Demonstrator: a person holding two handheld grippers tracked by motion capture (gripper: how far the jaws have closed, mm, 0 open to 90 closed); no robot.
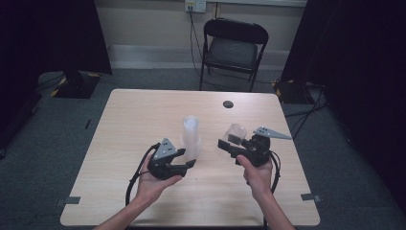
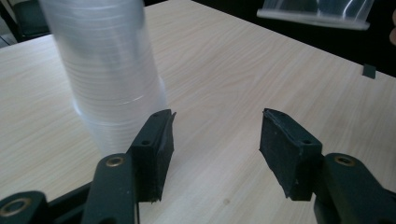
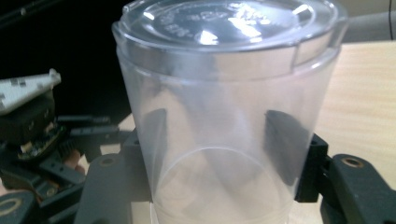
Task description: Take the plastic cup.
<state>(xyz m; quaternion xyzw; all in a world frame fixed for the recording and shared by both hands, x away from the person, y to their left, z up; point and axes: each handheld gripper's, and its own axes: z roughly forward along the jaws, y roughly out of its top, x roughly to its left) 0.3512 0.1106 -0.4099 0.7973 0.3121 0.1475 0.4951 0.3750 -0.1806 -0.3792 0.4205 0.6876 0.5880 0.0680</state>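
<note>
A stack of clear plastic cups [image 1: 191, 136] stands upright near the middle of the wooden table [image 1: 139, 115]. My left gripper [image 1: 190, 163] is just in front of the stack, low over the table. In the left gripper view its jaws [image 2: 215, 126] stand open with bare wood between them, and the stack [image 2: 105, 60] rises just beyond the left jaw. My right gripper [image 1: 226, 143] is shut on a single clear cup [image 1: 235, 132], held above the table to the right of the stack. Both pads press its sides [image 3: 224, 93], and its wider end points away from the gripper.
A black folding chair [image 1: 234, 48] stands beyond the table's far edge. A dark round hole [image 1: 228, 104] sits near the far edge of the tabletop. Grey tape marks [image 1: 72, 200] lie at the near corners. Black curtains hang on both sides of the room.
</note>
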